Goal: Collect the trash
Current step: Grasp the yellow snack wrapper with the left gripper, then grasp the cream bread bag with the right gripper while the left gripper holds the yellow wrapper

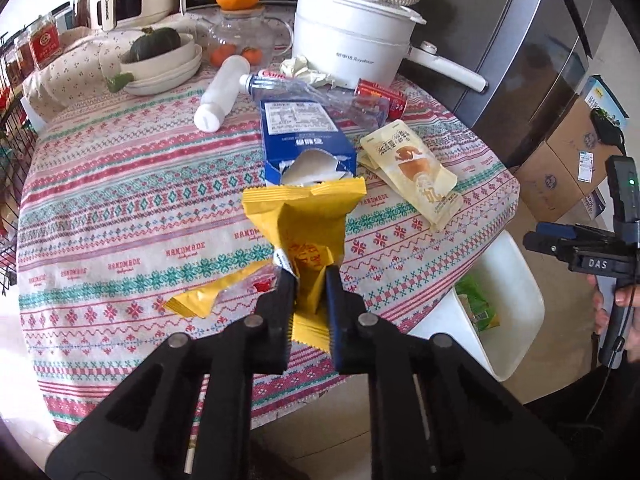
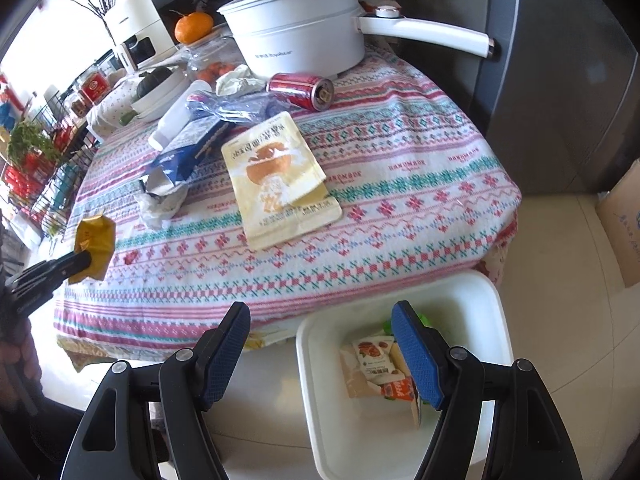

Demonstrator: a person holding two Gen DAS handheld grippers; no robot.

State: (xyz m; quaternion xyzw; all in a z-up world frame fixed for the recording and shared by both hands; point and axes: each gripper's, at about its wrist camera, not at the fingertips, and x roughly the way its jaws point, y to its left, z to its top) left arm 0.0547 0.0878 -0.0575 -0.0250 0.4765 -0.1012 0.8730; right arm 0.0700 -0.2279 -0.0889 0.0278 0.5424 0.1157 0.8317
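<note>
Jaws of our left gripper pinch a yellow snack wrapper, lifted clear of the patterned tablecloth. Our right gripper hangs spread and empty over the white bin below the cloth's edge. Farther across that cloth lie a torn blue carton, a cream pouch and a red can.

so I count two yellow foil wrappers, one red soda can, one torn blue carton, one white plastic bin.
</note>
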